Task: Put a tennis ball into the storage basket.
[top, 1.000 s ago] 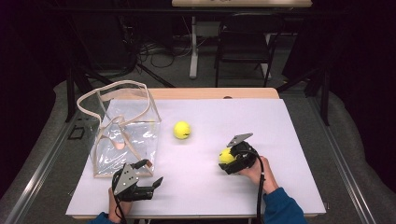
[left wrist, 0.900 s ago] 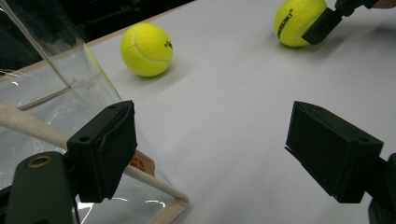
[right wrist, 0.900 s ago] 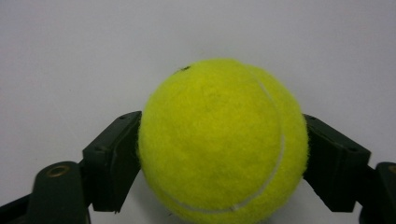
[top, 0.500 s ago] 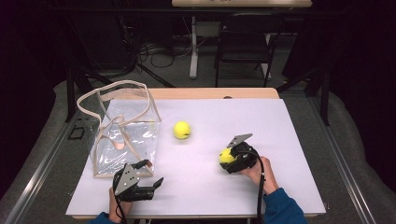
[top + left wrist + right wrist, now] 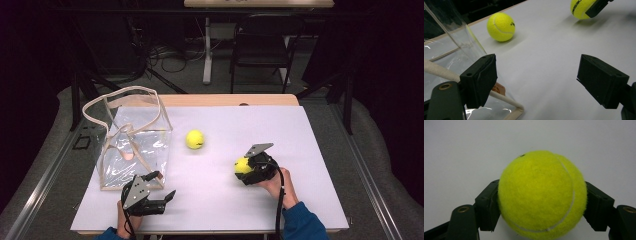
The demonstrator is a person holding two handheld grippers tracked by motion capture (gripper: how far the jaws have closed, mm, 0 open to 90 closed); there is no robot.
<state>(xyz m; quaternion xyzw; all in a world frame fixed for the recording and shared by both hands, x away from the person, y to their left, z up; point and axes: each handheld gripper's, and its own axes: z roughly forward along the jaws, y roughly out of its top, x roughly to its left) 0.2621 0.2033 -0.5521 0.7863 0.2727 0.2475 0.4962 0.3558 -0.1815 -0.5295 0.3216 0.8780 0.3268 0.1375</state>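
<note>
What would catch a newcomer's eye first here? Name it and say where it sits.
The bright yellow tennis ball clamped in the right gripper, right of the table's middle, stands out first. A second tennis ball lies loose near the centre of the white table. At the left stands a clear bag with cream handles, the left gripper open just in front of it.

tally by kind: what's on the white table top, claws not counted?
Tennis balls: 2, one loose, one clamped in the right claw at
Clear tote bag: 1
Total: 3
</note>
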